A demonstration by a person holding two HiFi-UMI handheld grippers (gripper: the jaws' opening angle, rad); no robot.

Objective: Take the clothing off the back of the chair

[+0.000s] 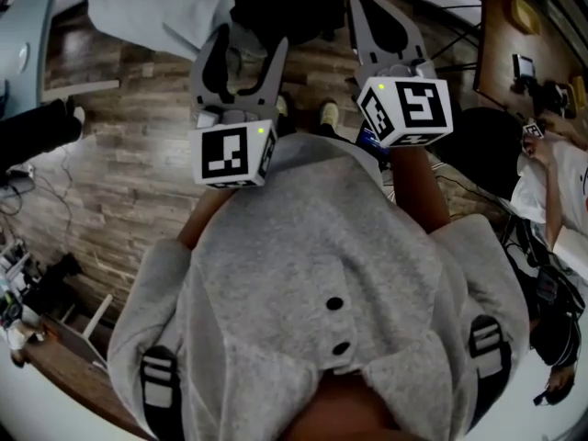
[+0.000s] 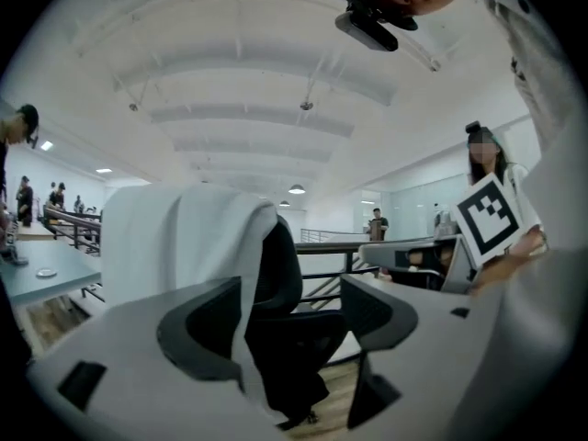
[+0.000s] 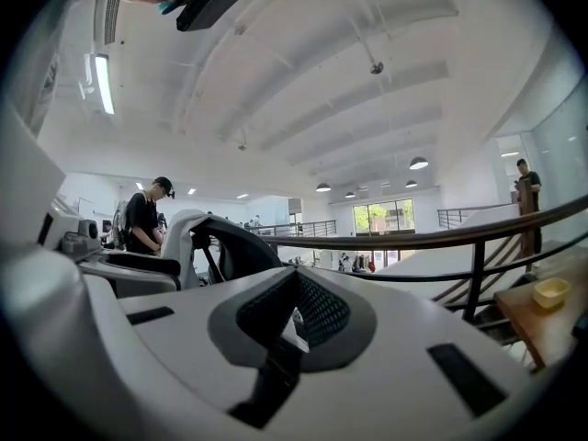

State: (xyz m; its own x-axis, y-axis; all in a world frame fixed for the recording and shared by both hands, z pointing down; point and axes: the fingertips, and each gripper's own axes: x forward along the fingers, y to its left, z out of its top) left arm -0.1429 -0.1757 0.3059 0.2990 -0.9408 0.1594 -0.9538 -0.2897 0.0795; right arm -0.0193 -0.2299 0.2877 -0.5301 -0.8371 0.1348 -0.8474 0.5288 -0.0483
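A white garment (image 2: pixel 179 237) hangs over the back of a black office chair (image 2: pixel 287 338), which stands upright a short way ahead. In the head view the garment (image 1: pixel 152 7) and chair (image 1: pixel 294 3) lie at the top edge. My left gripper (image 2: pixel 292 292) is open, and I see the chair through the gap, with nothing between the pads. From above, the left gripper (image 1: pixel 250 42) points at the chair. My right gripper (image 3: pixel 294 278) is shut and empty, with the draped chair (image 3: pixel 197 237) off to its left. The right gripper (image 1: pixel 360 3) is level beside the left.
A dark railing (image 3: pixel 432 239) runs behind the chair. One person (image 3: pixel 147 217) stands at a desk to the left, and another (image 1: pixel 560 191) sits at the right. A wooden table holds a yellow tub (image 3: pixel 549 292). Cables (image 1: pixel 37 191) lie on the wood floor.
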